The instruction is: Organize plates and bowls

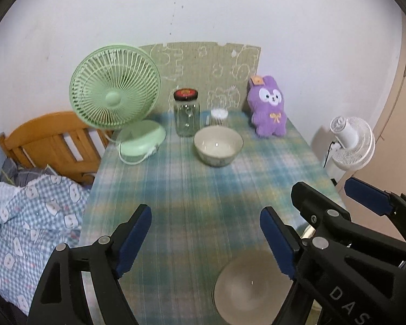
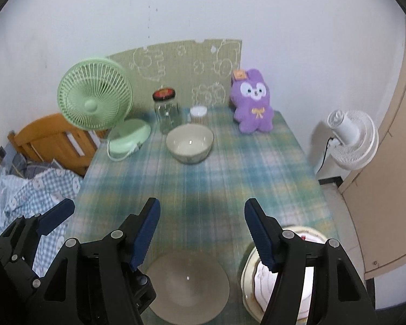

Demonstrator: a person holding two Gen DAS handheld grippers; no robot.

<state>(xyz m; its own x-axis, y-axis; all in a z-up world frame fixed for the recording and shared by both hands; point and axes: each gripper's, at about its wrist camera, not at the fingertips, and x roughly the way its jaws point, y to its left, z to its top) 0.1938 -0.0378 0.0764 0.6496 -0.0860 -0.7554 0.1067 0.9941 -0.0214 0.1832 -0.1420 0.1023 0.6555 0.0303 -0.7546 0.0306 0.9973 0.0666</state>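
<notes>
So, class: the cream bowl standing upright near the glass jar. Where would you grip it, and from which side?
Grip the rim of the cream bowl on its near side, coming from above, one finger inside the wall and one outside. It sits upright, mouth open, too wide to span. The glass jar crowds its far side; the near tablecloth side is free.

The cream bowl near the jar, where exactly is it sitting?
In both wrist views the cream bowl stands at the far middle of the plaid table, just in front of the glass jar, between green fan and purple plush.
</notes>
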